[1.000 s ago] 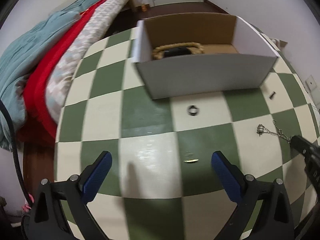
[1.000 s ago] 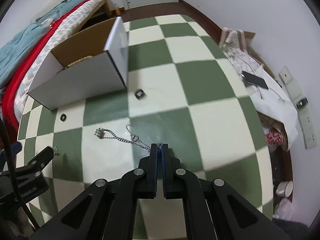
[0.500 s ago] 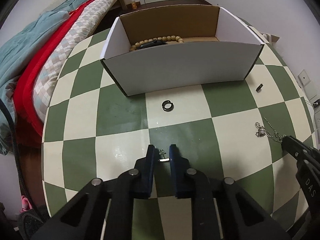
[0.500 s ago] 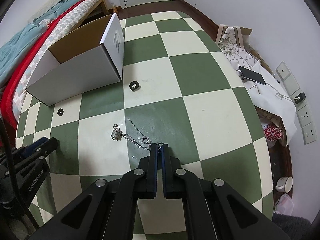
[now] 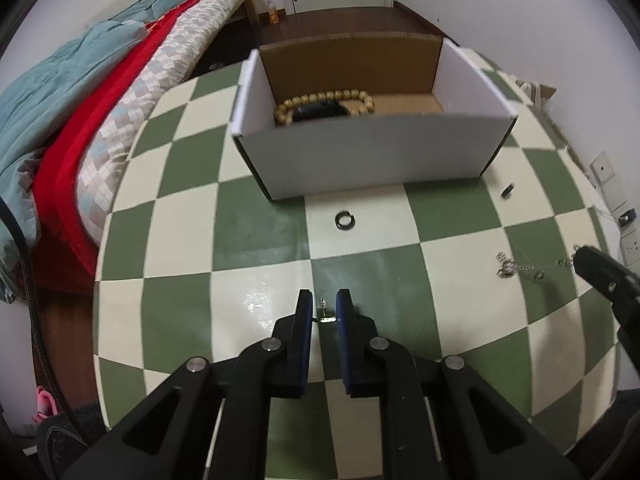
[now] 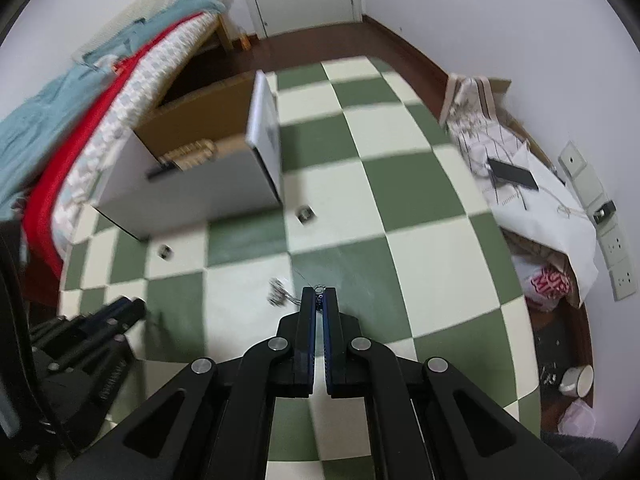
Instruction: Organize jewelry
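Observation:
My left gripper [image 5: 324,300] is shut on a small gold earring [image 5: 323,312] and holds it just above the checked table [image 5: 180,280]. My right gripper [image 6: 319,294] is shut on one end of a silver chain [image 6: 280,294], which hangs to its left; the chain also shows in the left wrist view [image 5: 516,270]. A white cardboard box [image 5: 372,148] stands ahead, holding a wooden bead bracelet [image 5: 324,100] around a dark object. A black ring [image 5: 346,220] lies in front of the box. A second small dark ring [image 6: 305,214] lies by the box's right corner.
A bed with red and teal blankets [image 5: 80,100] lies left of the table. A chair with white cloth and a phone [image 6: 512,172] stands at the right. Wall sockets [image 6: 616,248] are on the right wall.
My left gripper closed on the earring and has lifted it slightly. My right gripper has raised the chain's end and moved toward the box, dragging the chain.

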{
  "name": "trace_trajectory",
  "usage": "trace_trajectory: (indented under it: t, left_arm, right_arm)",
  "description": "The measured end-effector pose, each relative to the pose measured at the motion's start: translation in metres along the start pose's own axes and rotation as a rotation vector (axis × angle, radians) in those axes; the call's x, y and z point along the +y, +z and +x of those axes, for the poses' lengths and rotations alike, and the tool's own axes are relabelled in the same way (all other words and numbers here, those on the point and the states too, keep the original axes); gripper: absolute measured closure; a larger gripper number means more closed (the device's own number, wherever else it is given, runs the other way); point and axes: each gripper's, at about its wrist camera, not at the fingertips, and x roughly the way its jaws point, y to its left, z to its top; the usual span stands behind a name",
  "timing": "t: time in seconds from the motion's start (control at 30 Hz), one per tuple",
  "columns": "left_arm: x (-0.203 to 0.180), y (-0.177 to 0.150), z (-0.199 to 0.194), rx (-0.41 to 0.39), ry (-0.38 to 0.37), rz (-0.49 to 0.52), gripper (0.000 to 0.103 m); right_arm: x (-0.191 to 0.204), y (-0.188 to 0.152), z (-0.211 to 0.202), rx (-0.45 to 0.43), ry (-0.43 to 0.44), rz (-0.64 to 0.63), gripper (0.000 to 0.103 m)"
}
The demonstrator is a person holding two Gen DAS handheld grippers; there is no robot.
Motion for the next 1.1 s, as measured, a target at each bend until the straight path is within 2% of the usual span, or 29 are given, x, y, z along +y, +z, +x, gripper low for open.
trace_trajectory:
  t: [0.3, 0.5, 0.73, 0.93, 1.1]
  left_arm:
    - [0.016, 0.019, -0.058, -0.097, -0.019, -0.043, 0.094]
    - [0.026, 0.044, -0.092, -0.159, -0.034, -0.076, 0.094]
    - [0.038, 0.084, -0.113, -0.206, -0.057, -0.118, 0.094]
    - [0.047, 0.12, -0.102, -0.175, -0.098, -0.149, 0.094]
    - [0.047, 0.138, -0.074, -0.107, -0.131, -0.154, 0.094]
  right_arm:
    - [0.024, 0.026, -0.064, -0.116, 0.096, -0.019, 0.1]
    - [0.045, 0.047, -0.102, -0.189, 0.132, -0.06, 0.1]
    - [0.064, 0.083, -0.125, -0.253, 0.147, -0.086, 0.1]
    - [0.079, 0.124, -0.123, -0.282, 0.141, -0.126, 0.1]
    - [0.088, 0.148, -0.093, -0.241, 0.135, -0.137, 0.1]
